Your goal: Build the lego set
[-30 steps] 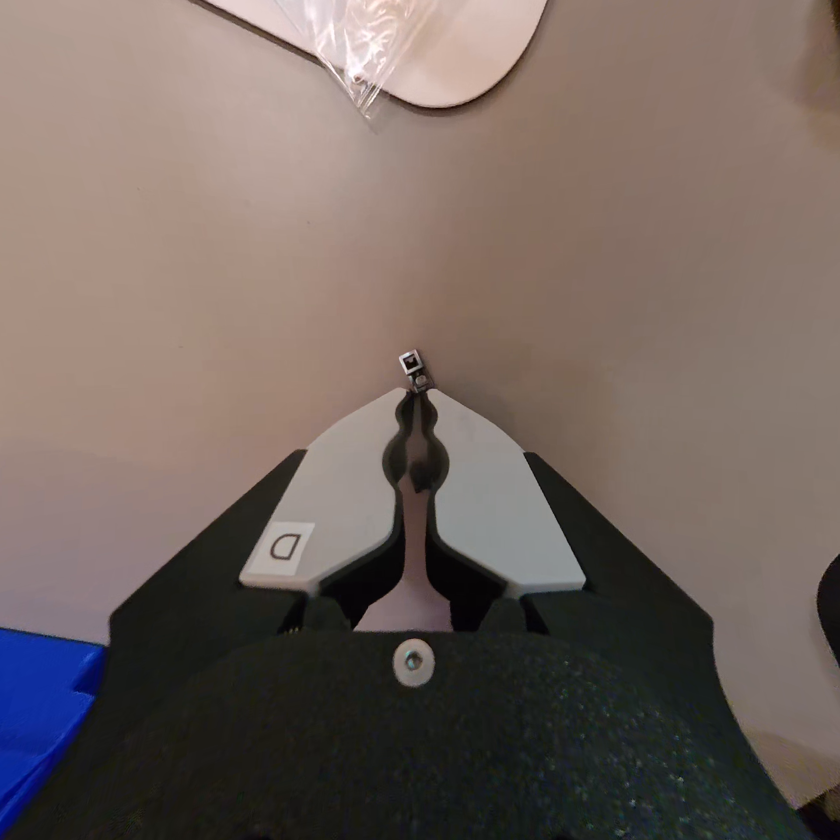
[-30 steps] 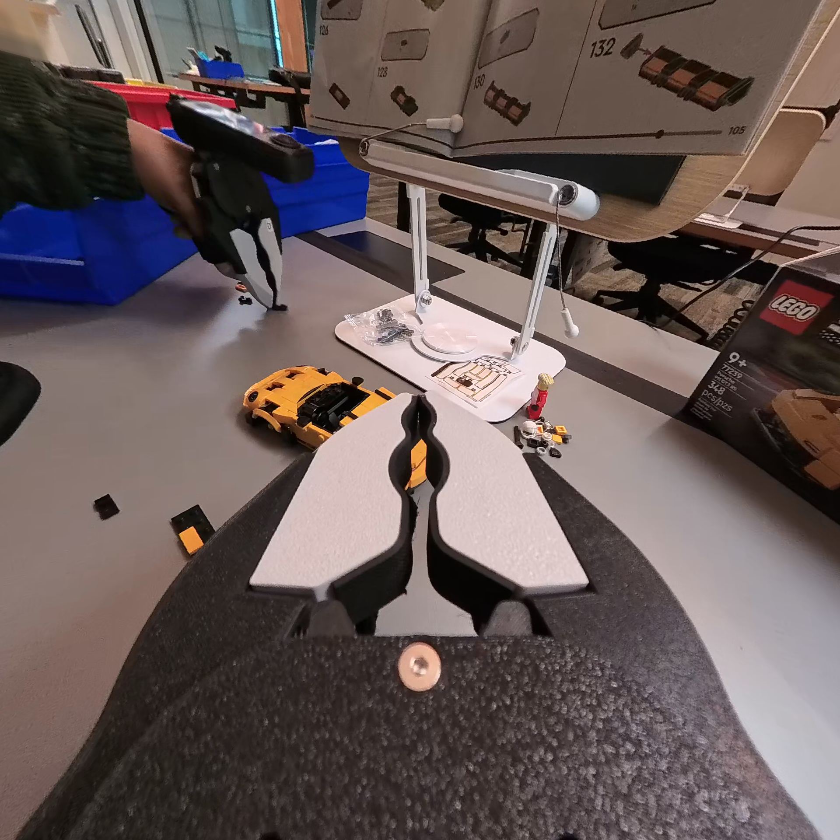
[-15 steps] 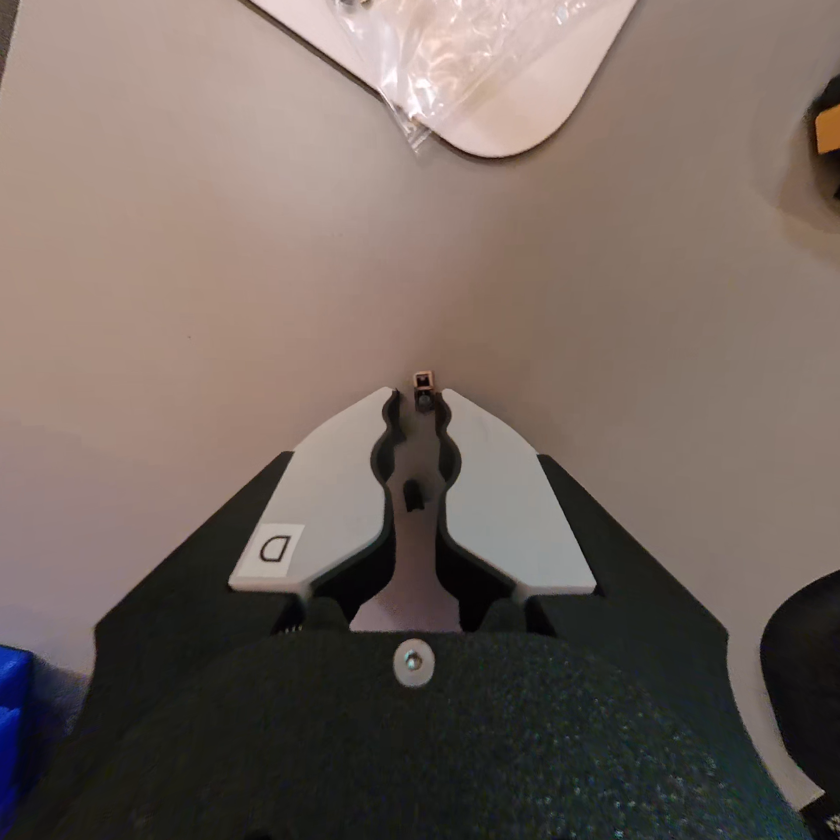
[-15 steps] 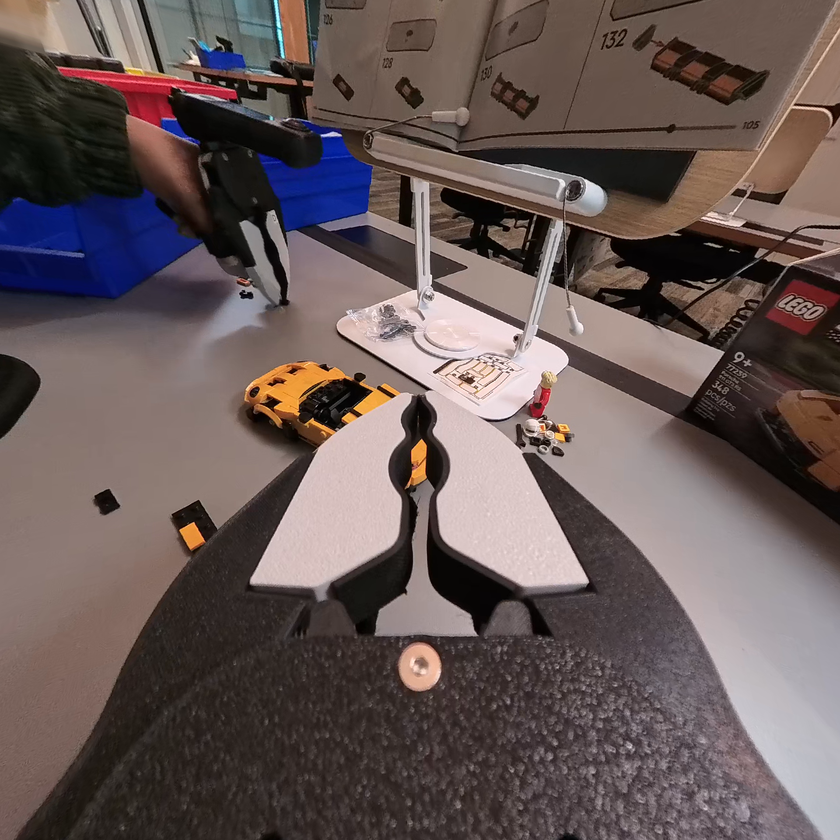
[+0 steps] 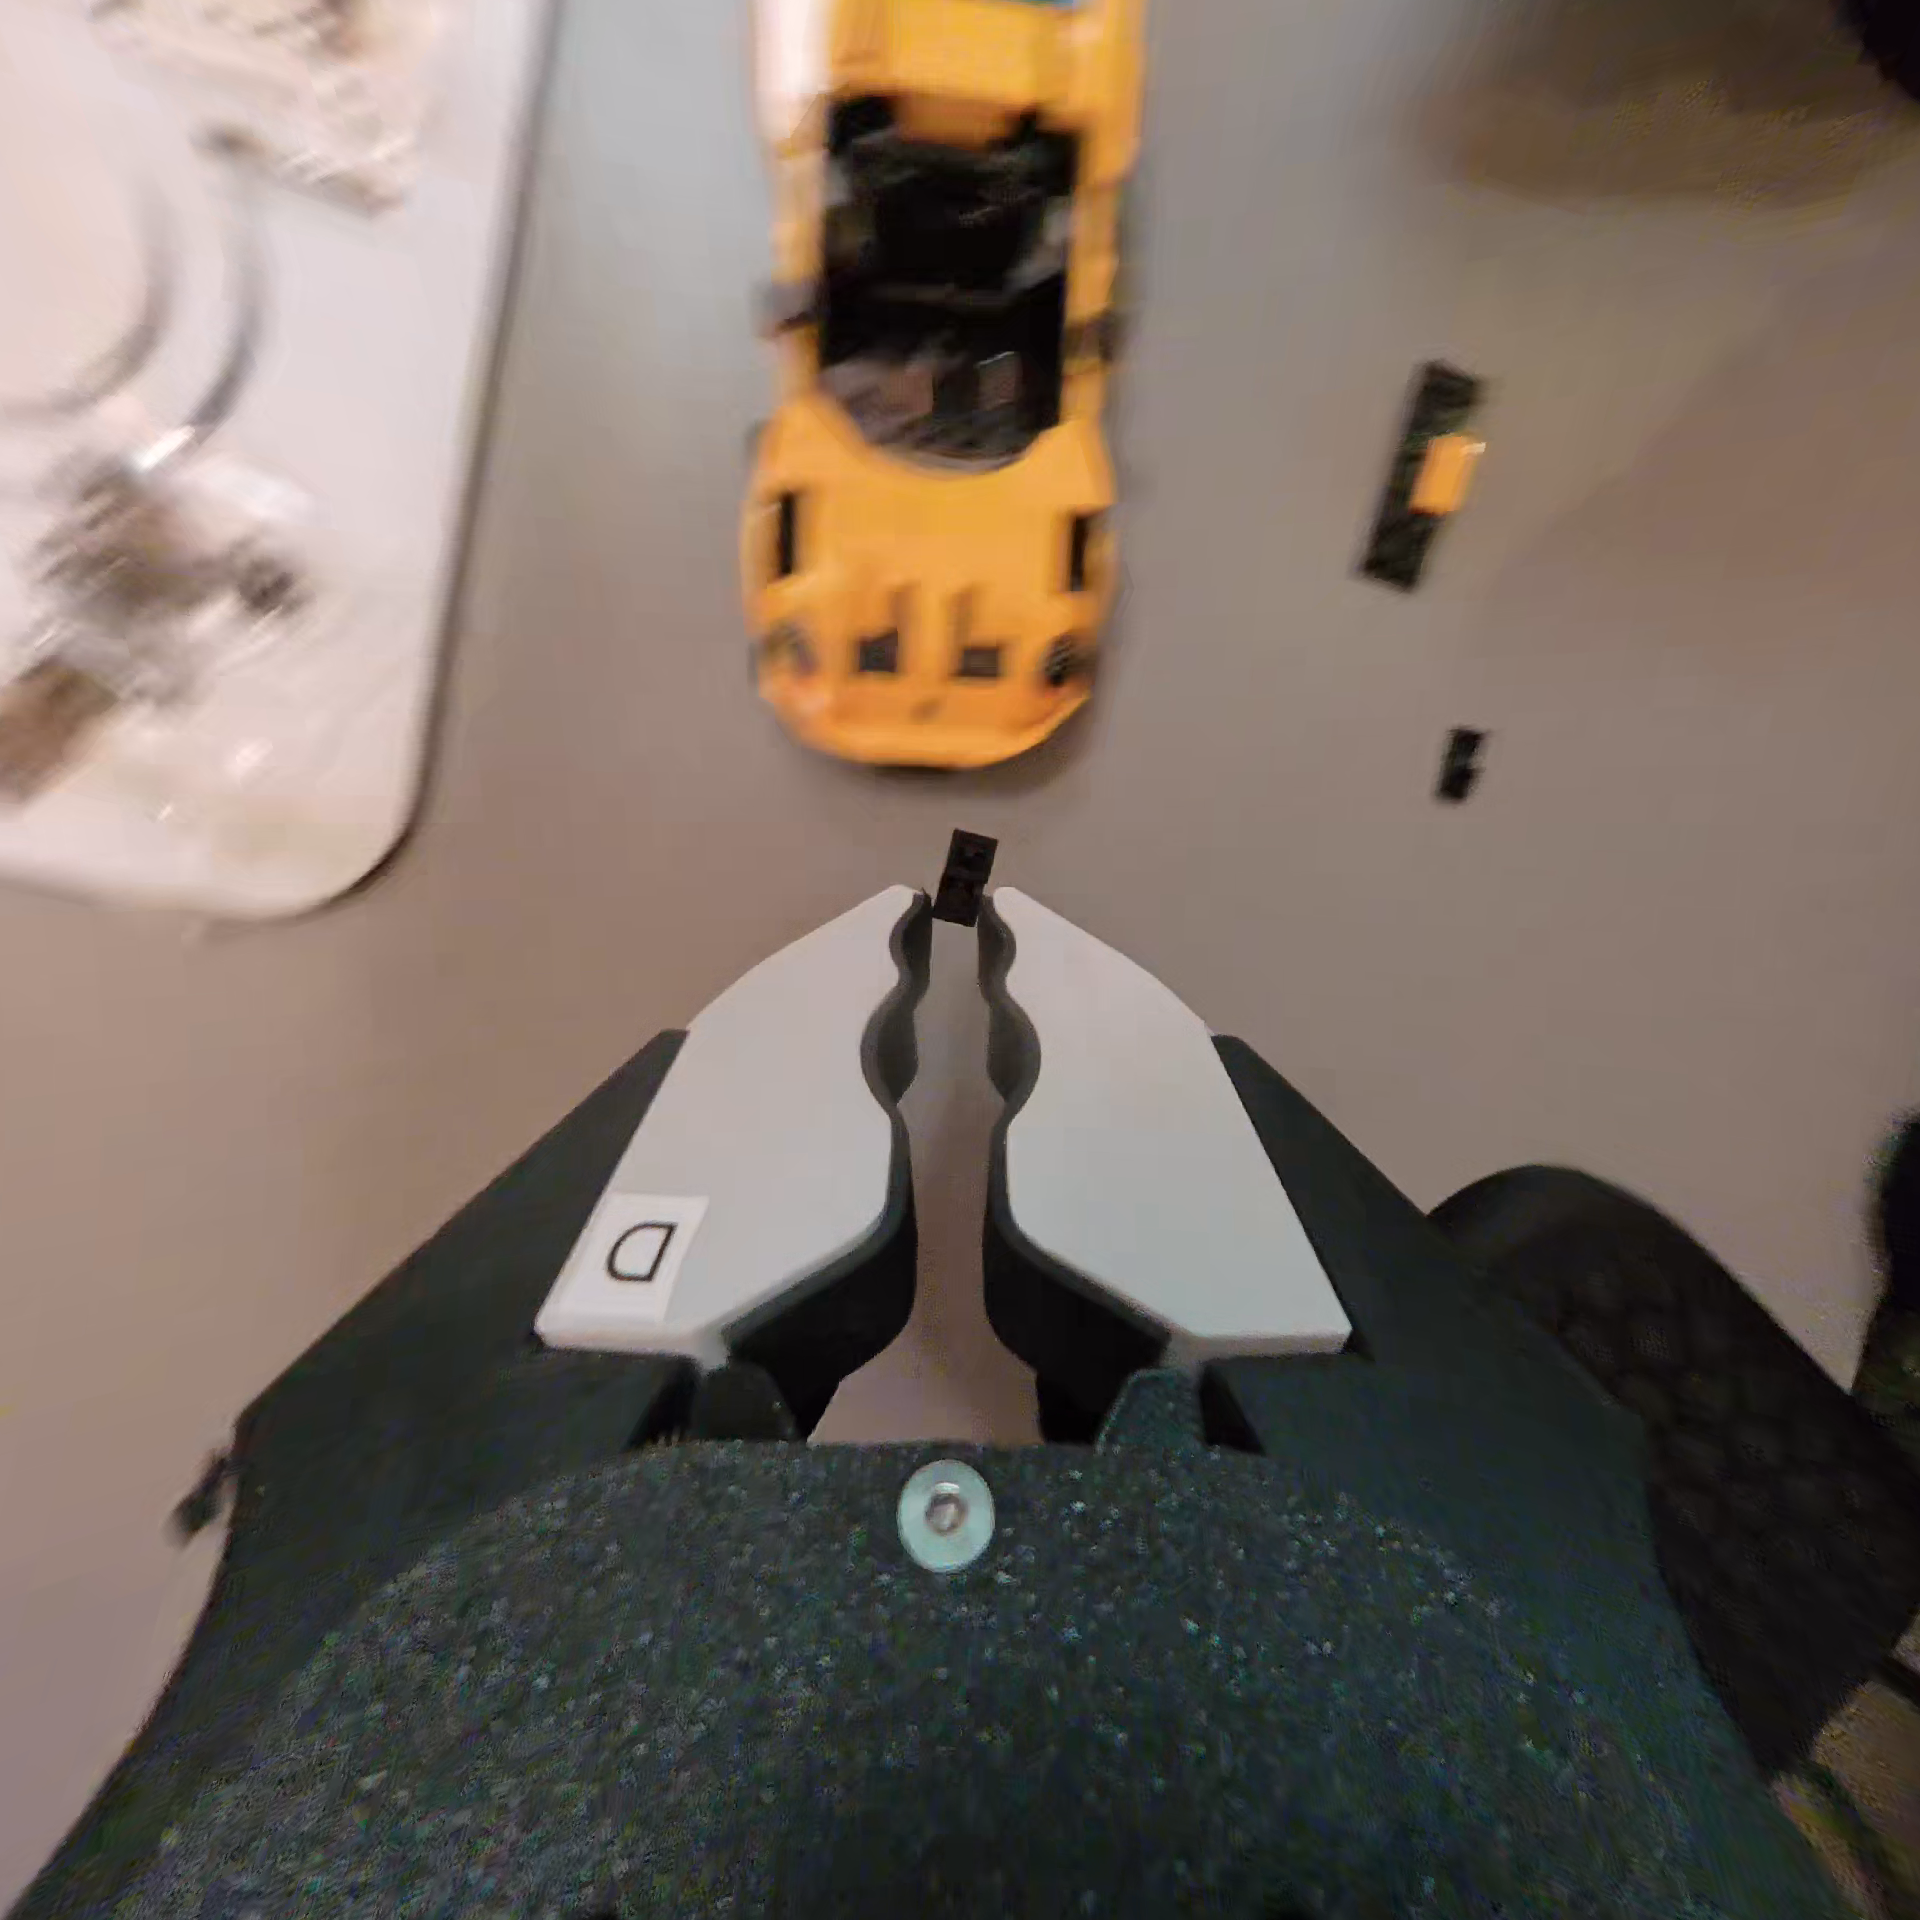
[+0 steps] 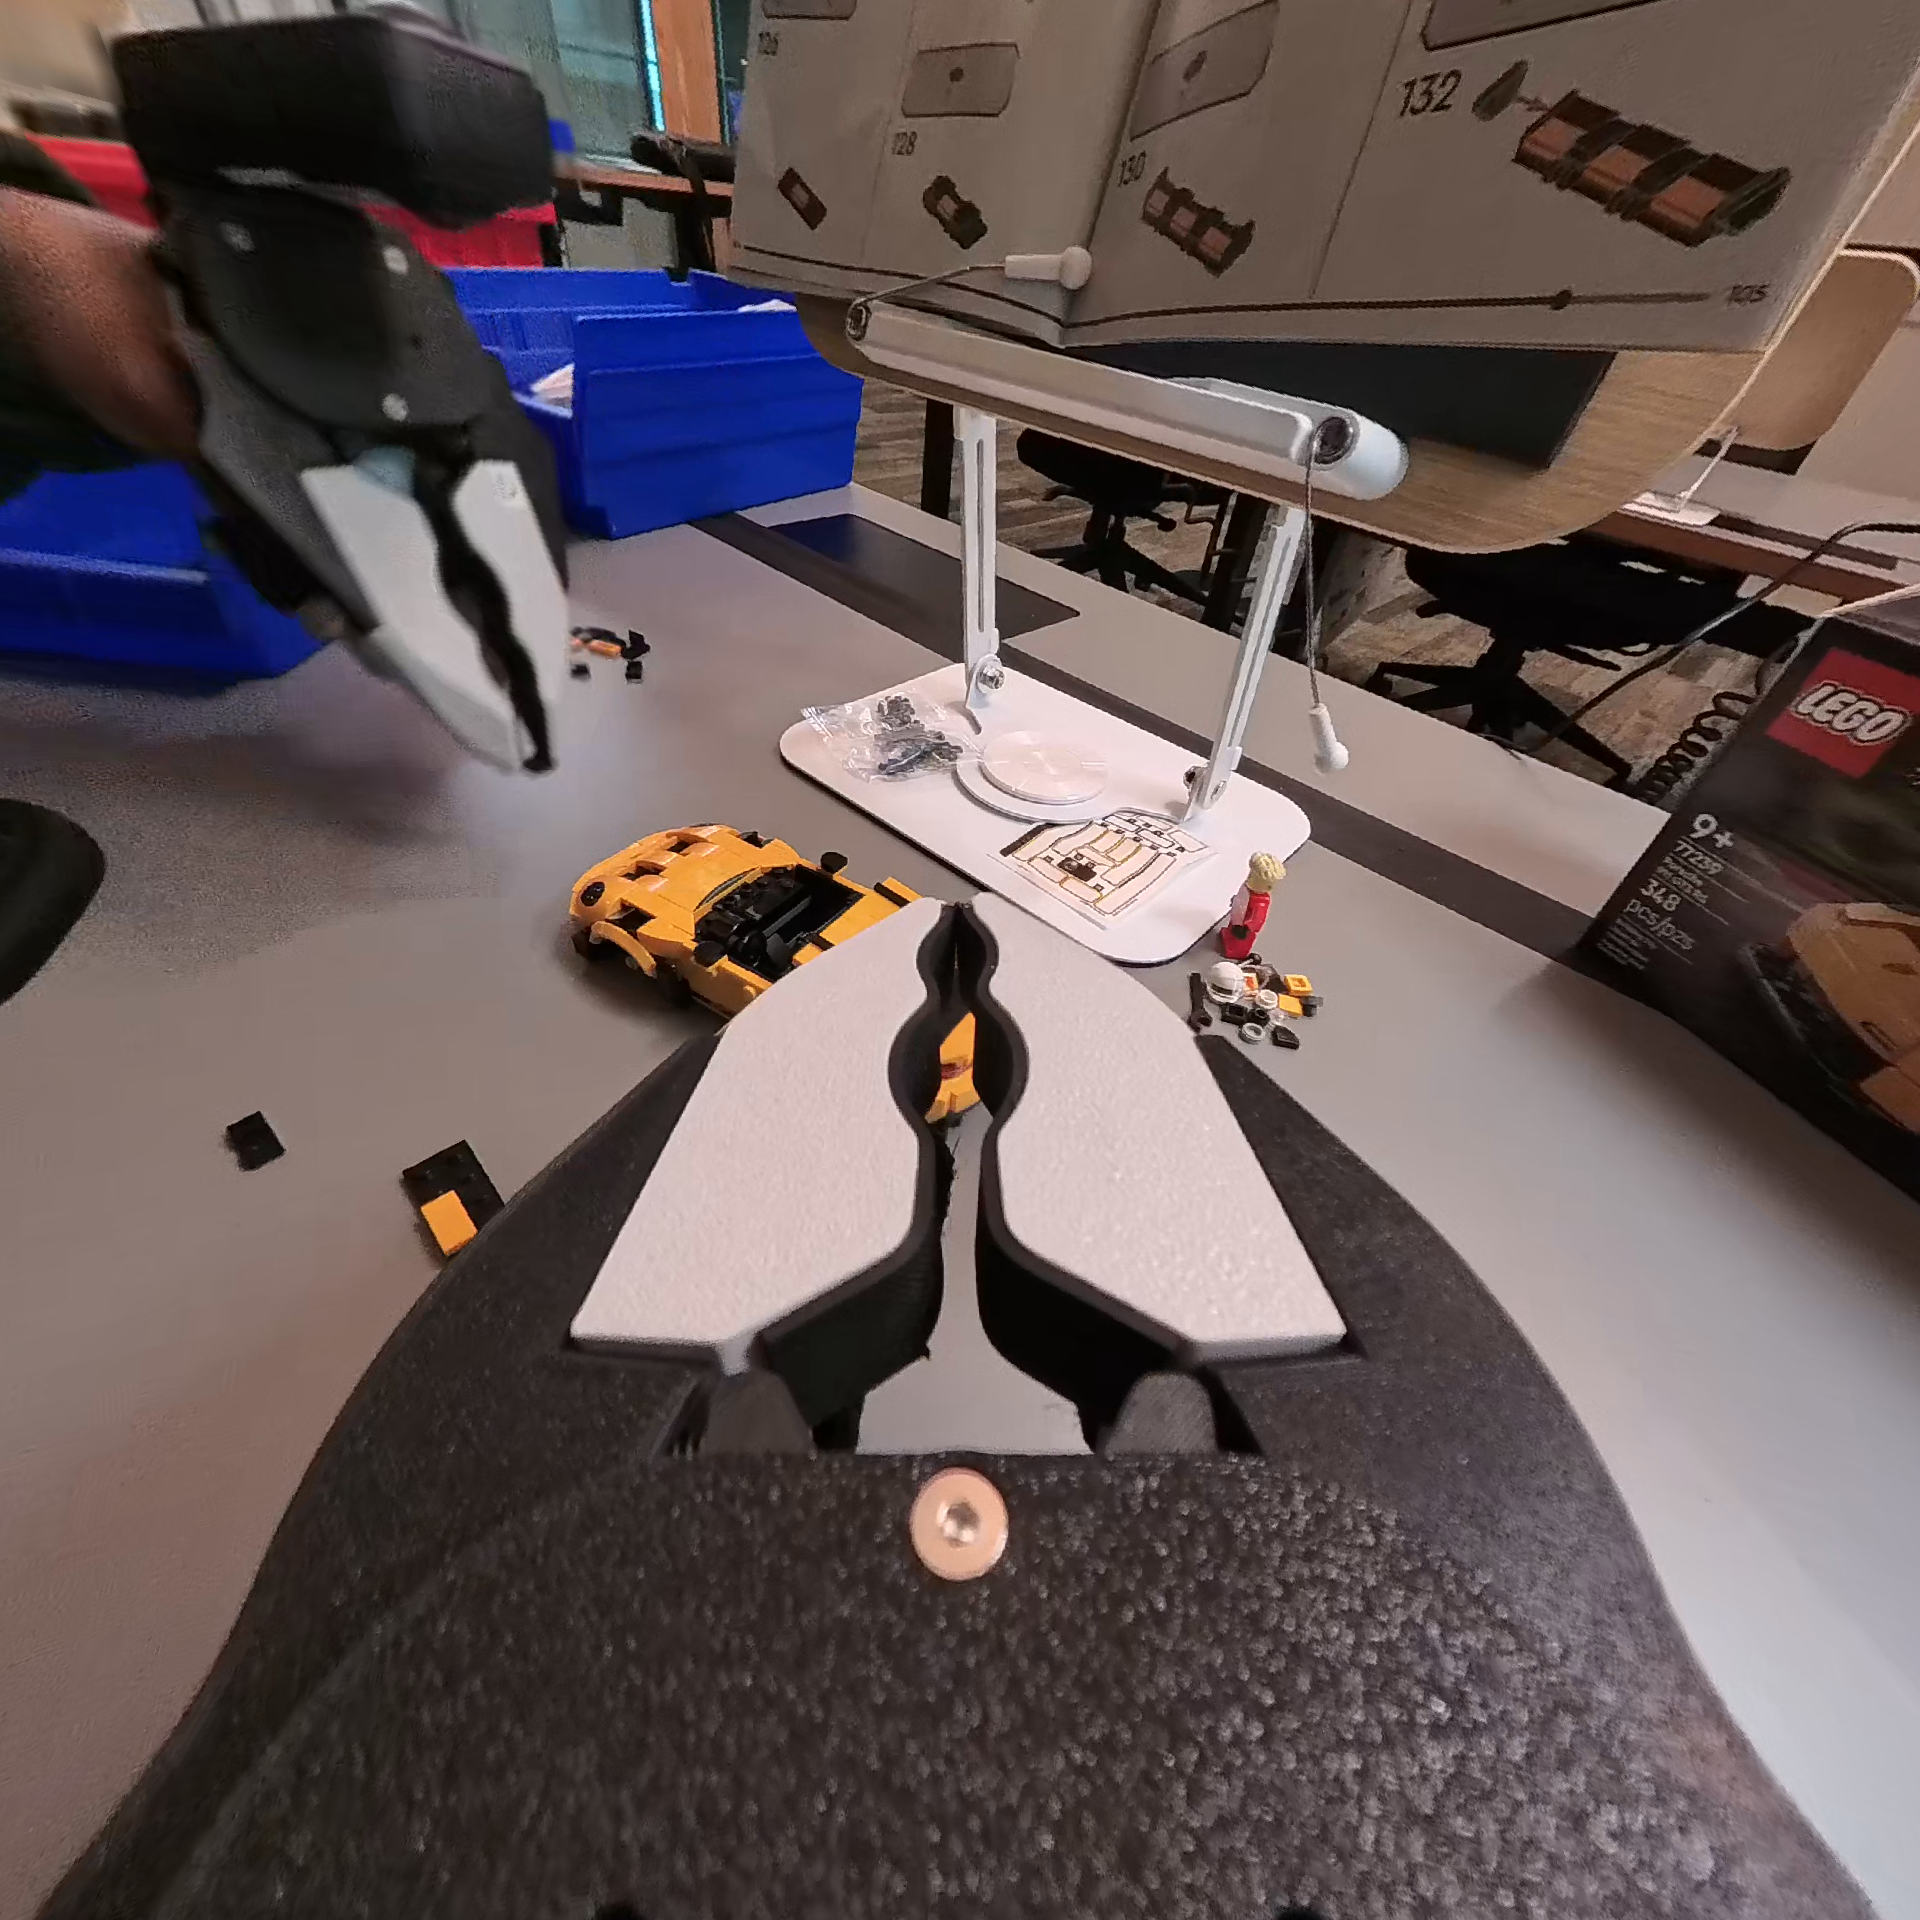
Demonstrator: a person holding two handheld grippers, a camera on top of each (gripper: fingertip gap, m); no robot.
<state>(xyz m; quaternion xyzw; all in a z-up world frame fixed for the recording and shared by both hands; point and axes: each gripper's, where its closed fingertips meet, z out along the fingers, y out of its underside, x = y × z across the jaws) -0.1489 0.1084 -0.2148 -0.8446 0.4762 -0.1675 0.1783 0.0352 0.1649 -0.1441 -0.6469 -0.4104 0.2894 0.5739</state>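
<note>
Grey worktop (image 6: 1558, 1299): left claw (image 5: 958, 902) pinches a small black brick (image 5: 961, 876) above the yellow car (image 5: 930, 499). Right claw (image 6: 964, 914), nearly closed and seemingly empty, could steady the car while the brick is seated squarely.

A yellow lego car (image 6: 727, 914), its black cockpit open, sits on the tabletop (image 6: 312, 987). A small black piece (image 5: 961, 878) is pinched at the left gripper (image 5: 958, 904) tips, above the tabletop.

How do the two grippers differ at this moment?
The left gripper pinches a small black piece at its tips and hangs above the table; the right gripper holds nothing, jaws shut. The left one points down near the yellow car; the right one points forward. Both have grey fingers.
</note>
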